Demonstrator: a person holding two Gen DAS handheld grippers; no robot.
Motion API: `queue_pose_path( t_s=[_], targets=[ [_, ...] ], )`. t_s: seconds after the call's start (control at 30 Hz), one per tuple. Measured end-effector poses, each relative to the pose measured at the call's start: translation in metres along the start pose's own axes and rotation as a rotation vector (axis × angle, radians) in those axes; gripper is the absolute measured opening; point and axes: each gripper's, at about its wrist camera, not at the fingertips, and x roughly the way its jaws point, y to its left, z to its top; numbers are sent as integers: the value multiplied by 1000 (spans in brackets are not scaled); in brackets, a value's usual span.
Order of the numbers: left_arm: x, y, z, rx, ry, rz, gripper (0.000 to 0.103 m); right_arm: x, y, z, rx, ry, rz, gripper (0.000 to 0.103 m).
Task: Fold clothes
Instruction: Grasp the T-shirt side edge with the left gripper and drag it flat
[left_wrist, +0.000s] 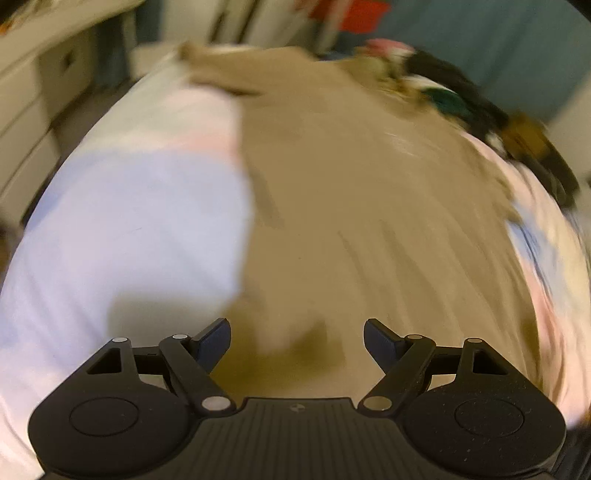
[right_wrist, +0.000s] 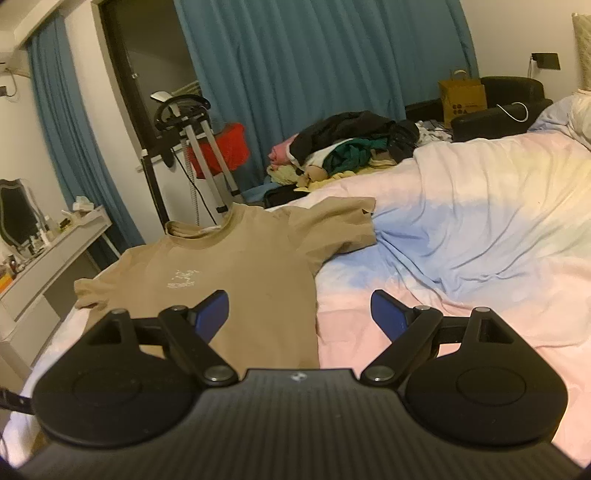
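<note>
Left tongs (left_wrist: 297, 338) spread wide, gripping nothing, poised over the lower part of the tan T-shirt (left_wrist: 369, 221), that view heavily blurred. Right tongs (right_wrist: 298, 312) likewise wide and empty, above the shirt's hem edge. T-shirt spread flat, front up, on the bed (right_wrist: 461, 240) with its pastel sheet, collar toward the far edge. Heap of mixed clothes (right_wrist: 351, 147) beyond, before blue curtains (right_wrist: 314, 55).
</note>
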Motion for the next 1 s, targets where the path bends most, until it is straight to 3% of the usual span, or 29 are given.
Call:
queue_pose_path(
  t_s=[0.2,0.27,0.37,0.43,0.47,0.67,0.8,0.87,0.93,1.0],
  targets=[
    [20,5,2,29,115,77,77,3,6,0,-19,13,-18,85],
    [24,1,1,51,142,105,68,3,8,0,-27,17,-30,85],
    [28,-6,1,77,183,128,27,6,11,-1,-46,28,-42,85],
    [21,-8,-3,85,198,118,6,7,14,-2,-66,34,-49,85],
    [16,-10,-3,98,196,115,4,7,15,-3,-74,36,-51,85],
    [-17,-27,-18,92,198,199,1,10,22,-7,-128,46,-62,85],
    [-17,-37,-32,108,191,241,3,10,30,-10,-179,49,-52,85],
    [-24,-37,-32,105,165,257,13,9,34,-11,-202,43,-44,85],
    [-36,-41,-30,88,101,243,48,5,38,-11,-218,22,-39,85],
    [-48,-46,-26,28,28,150,54,2,36,-7,-176,-6,-3,85]
  ],
)
